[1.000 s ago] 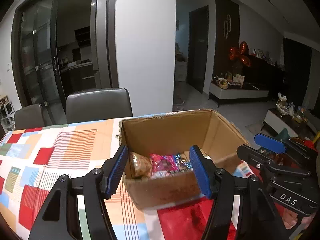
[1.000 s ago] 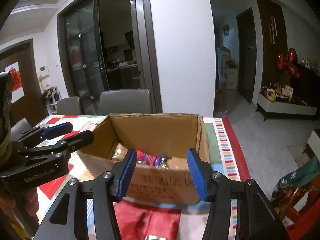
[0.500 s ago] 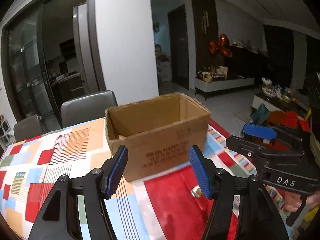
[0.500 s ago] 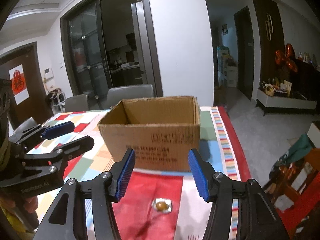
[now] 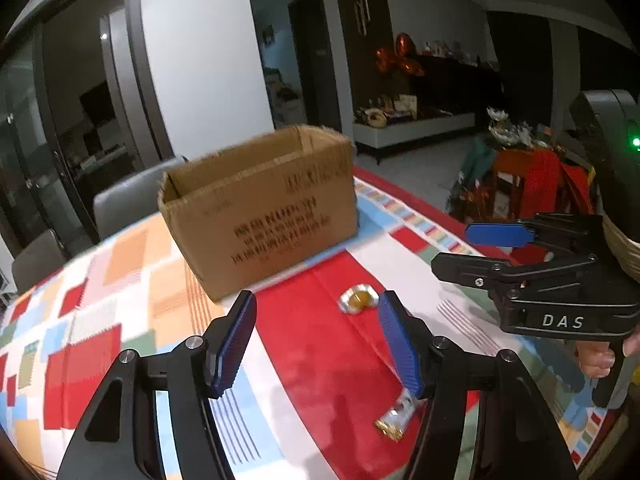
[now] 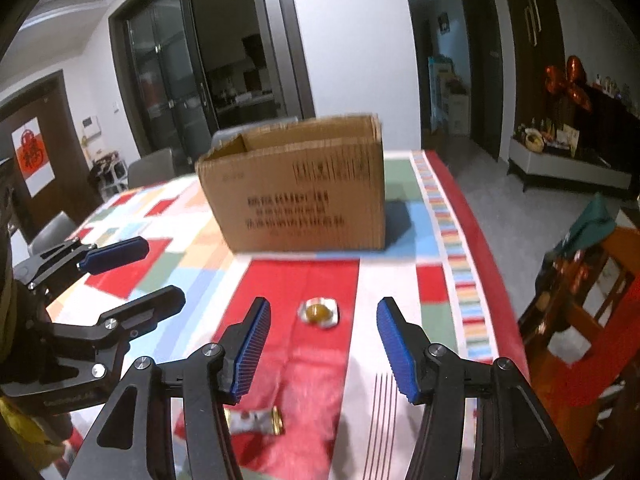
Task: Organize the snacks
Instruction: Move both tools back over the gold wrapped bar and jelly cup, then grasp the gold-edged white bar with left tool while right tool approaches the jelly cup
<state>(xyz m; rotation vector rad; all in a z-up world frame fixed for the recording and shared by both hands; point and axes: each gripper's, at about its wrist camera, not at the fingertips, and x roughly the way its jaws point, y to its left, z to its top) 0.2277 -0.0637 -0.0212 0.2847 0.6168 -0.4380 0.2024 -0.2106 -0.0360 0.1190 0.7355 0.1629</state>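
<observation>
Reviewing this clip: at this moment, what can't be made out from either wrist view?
- Inside of the cardboard box: both views sit too low; its front wall hides any contents.
- Print on the box: motion blur makes it unreadable in both views.
- Long wrapped snack: partly behind the right gripper finger; label too blurred.
- Round wrapped candy: too small to identify.
- Left gripper: open, holding nothing.

Bare cloth [image 6: 320, 280] fronts the carton [image 6: 304, 192]; two sweets [image 6: 319, 312] lie there.
</observation>
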